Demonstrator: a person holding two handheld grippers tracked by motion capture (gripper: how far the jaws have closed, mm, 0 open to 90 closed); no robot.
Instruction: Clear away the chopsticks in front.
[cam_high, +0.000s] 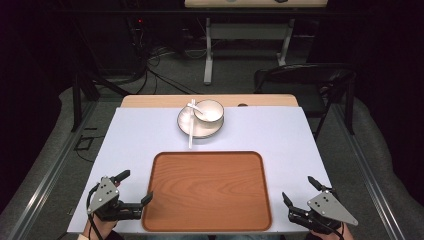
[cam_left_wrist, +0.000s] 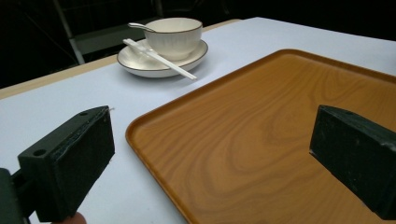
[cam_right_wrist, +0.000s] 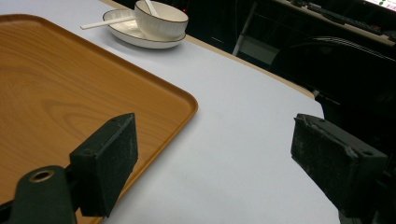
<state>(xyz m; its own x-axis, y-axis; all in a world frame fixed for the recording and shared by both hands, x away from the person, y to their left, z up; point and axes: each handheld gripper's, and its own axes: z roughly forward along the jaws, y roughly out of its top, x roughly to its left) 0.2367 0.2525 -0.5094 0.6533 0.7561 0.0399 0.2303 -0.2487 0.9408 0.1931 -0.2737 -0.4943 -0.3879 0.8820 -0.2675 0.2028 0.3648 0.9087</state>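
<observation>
At six o'clock on the bench, left tool (cam_high: 134, 188) and right tool (cam_high: 298, 190) sit spread, empty, flanking the tray (cam_high: 165, 210); next probably reaching to the twelve-o'clock bowl (cam_high: 209, 112)

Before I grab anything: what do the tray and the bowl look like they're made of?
The tray looks like wood or wood-print laminate: brown grain swirls, soft satin sheen, raised rim. Which of the two, I cannot tell. The bowl looks like glazed ceramic: cream, glossy, ribbed sides, thin dark rim line, matching the plate under it.

Brown woodgrain tray (cam_high: 207, 192), cream bowl (cam_high: 208, 111).
</observation>
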